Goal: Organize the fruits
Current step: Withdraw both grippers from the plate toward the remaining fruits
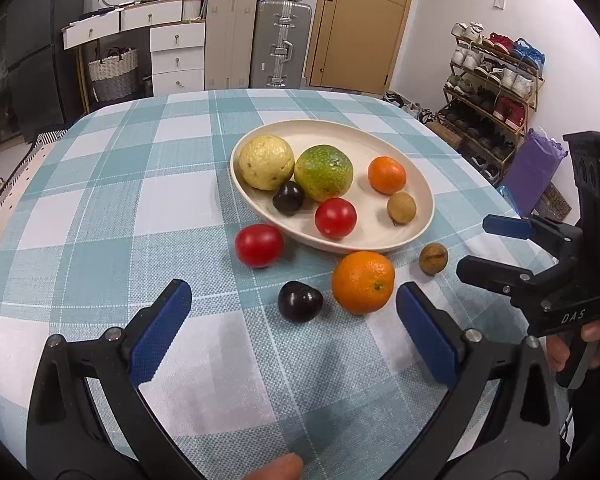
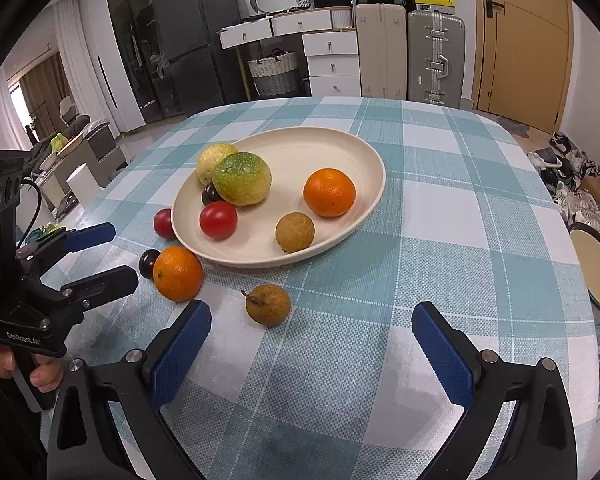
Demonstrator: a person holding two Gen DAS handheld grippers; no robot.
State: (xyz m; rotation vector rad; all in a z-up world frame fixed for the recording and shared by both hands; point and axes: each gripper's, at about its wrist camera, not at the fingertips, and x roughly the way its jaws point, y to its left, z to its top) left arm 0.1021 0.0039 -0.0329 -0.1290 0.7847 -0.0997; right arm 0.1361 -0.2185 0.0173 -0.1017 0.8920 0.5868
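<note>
A cream oval plate (image 1: 422, 194) (image 2: 364, 160) holds a yellow fruit (image 1: 266, 162), a green fruit (image 1: 324, 173), a small orange (image 1: 387, 175), a brown longan (image 1: 401, 208), a red tomato (image 1: 335, 218) and a dark plum (image 1: 288, 198). On the cloth in front lie a red tomato (image 1: 259, 245), a dark plum (image 1: 300, 301), an orange (image 1: 363, 282) (image 2: 177, 273) and a brown longan (image 1: 433, 258) (image 2: 268, 305). My left gripper (image 1: 294, 308) is open, just short of the plum and orange. My right gripper (image 2: 310, 320) is open, just short of the longan.
The table has a teal and white checked cloth (image 1: 140, 200). Suitcases (image 1: 280, 44), white drawers (image 1: 178, 58) and a door (image 1: 364, 20) stand behind it. A shoe rack (image 1: 492, 80) is at the right. A round stool (image 2: 596, 268) stands by the table's right edge.
</note>
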